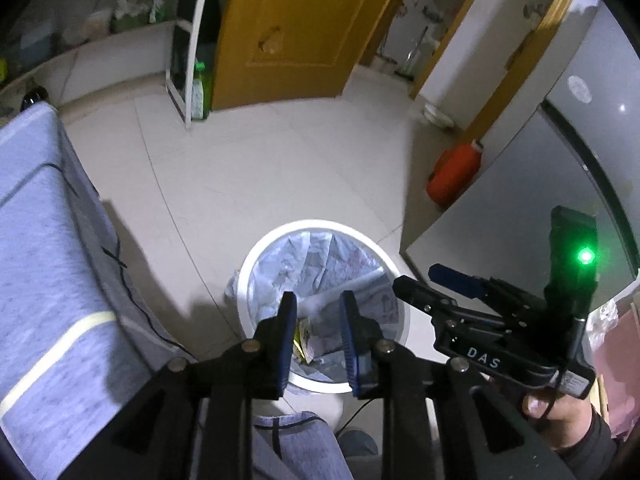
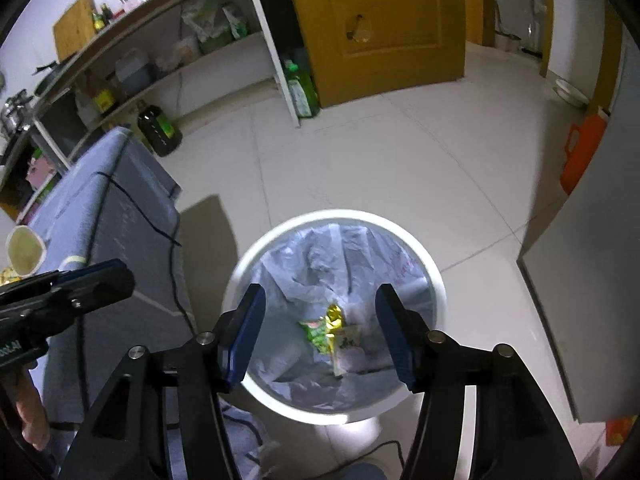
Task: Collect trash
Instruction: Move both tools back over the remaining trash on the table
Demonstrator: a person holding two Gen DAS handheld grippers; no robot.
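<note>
Bin [image 2: 434, 276]: smooth white plastic rim.
Liner [image 2: 320, 256]: thin crinkled translucent plastic film.
Wrappers [image 2: 326, 330] inside bin: glossy foil and printed plastic.
Floor [image 2: 400, 160] around bin: glossy pale tile.
Cover [image 2: 100, 208] left of bin: matt grey-blue cloth.
</note>
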